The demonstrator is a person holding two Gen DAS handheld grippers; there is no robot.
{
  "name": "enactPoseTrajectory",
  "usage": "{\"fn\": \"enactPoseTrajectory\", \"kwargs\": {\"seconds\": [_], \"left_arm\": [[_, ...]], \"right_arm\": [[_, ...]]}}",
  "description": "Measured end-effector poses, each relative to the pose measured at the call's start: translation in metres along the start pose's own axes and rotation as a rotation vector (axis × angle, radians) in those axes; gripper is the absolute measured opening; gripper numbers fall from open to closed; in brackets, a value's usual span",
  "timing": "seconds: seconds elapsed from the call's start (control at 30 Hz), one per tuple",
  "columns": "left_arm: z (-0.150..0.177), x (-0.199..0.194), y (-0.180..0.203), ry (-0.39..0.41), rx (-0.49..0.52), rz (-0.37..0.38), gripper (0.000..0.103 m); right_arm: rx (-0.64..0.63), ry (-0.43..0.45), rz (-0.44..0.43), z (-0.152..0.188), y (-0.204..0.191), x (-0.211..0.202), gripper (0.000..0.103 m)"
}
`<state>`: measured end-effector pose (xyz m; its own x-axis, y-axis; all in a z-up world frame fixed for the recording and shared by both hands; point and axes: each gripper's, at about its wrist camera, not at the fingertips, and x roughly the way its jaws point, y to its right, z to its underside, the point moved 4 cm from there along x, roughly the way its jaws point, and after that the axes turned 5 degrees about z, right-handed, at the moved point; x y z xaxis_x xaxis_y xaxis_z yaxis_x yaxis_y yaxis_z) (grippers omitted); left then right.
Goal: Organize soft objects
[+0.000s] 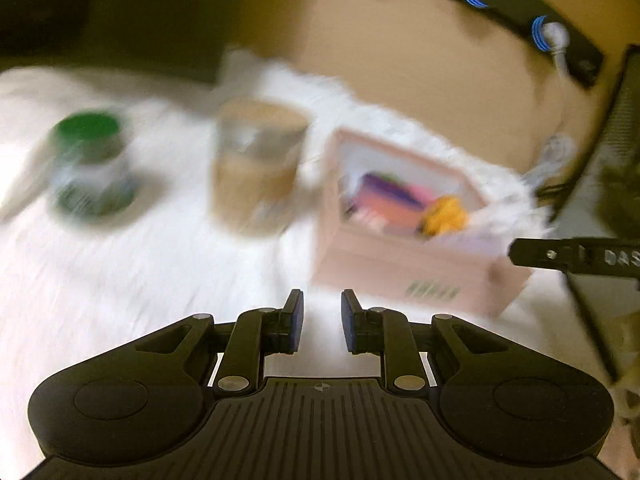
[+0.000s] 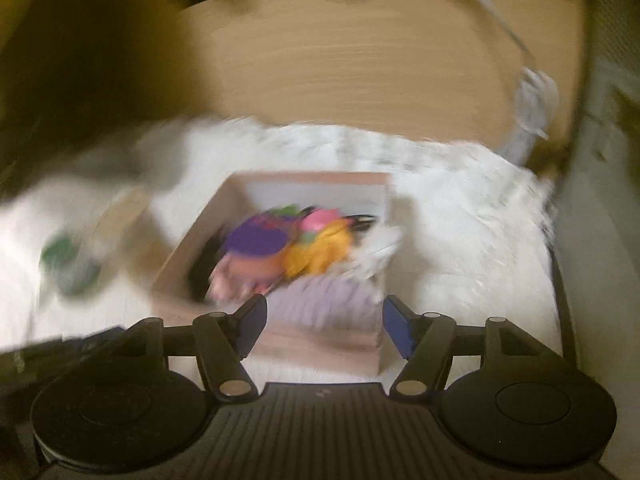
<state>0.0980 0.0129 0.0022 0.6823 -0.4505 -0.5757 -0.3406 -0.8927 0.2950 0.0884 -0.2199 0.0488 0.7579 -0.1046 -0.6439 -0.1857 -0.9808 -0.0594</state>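
Note:
A pink open box (image 1: 404,276) (image 2: 320,340) stands on a white fluffy rug (image 1: 120,272) (image 2: 460,240). It holds soft things: a purple and pink item (image 2: 256,240), an orange one (image 1: 444,216) (image 2: 320,252), a lilac knitted piece (image 2: 324,304) and something white (image 2: 380,252). My left gripper (image 1: 322,320) is open and empty, above the rug just left of the box. My right gripper (image 2: 324,328) is open wide and empty, above the box's near wall. Its finger shows at the right edge of the left wrist view (image 1: 576,258). Both views are blurred.
A green-lidded jar (image 1: 90,164) (image 2: 68,268) and a tan cup (image 1: 256,164) stand on the rug left of the box. Beyond is a wooden surface (image 2: 360,60) with a black power strip (image 1: 520,4) and a white cable (image 2: 528,104). A dark panel (image 1: 608,184) stands at right.

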Motion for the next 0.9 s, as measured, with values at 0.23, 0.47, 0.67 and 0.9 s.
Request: {"fn": "enactPoseTrajectory", "kwargs": {"seconds": [0.23,0.47,0.67,0.9], "left_arm": [[0.059,-0.029,0.013,0.052,-0.072,-0.22,0.022],[0.073,-0.031,0.032,0.066,-0.036,-0.352,0.024],[0.072,-0.027,0.043,0.061,-0.085,-0.453,0.024],[0.087,-0.028,0.063,0.086,-0.008,-0.531,0.024]], "right_arm": [[-0.21,-0.036,-0.192,0.053,-0.03,0.009,0.07],[-0.25,-0.088,-0.284,0.08,-0.039,0.034,0.086],[-0.288,-0.043,-0.205,0.089,-0.035,0.036,0.103],[-0.295,0.0,-0.221,0.092,-0.03,0.035,0.103]]}}
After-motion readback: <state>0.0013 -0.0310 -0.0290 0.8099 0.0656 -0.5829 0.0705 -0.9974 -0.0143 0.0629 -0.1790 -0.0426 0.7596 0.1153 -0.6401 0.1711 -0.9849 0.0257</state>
